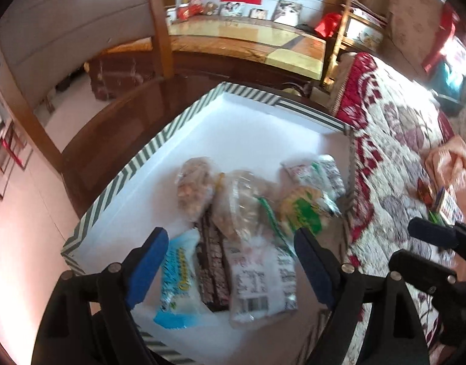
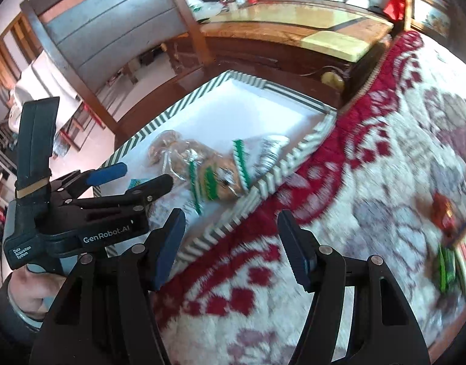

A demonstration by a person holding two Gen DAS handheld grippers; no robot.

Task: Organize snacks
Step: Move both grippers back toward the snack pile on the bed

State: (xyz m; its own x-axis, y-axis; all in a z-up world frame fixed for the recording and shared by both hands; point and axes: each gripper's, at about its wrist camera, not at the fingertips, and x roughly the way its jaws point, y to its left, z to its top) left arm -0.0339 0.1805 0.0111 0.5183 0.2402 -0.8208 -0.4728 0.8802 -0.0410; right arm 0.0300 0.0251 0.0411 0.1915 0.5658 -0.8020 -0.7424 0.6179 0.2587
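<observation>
A shallow white box with a green-striped rim (image 1: 135, 164) holds several snack packs: a blue-and-white pack (image 1: 178, 276), a dark bar pack (image 1: 211, 267), a clear bag with a white label (image 1: 257, 270), a clear bag of nuts (image 1: 193, 188) and green-printed packs (image 1: 303, 210). My left gripper (image 1: 233, 258) hangs open above these packs, gripping none. My right gripper (image 2: 233, 246) is open and empty over the floral blanket, beside the box's striped rim (image 2: 263, 188). A red wrapper (image 2: 444, 210) and a green pack (image 2: 446, 267) lie loose on the blanket at the right.
The box sits on a dark wooden table (image 1: 126, 115). A red-and-white floral blanket (image 1: 394, 140) covers the right side. A wooden chair (image 1: 160, 24) stands behind, and a sideboard (image 1: 248, 33) carries photos. A hand (image 2: 29, 286) holds the left gripper (image 2: 135, 179).
</observation>
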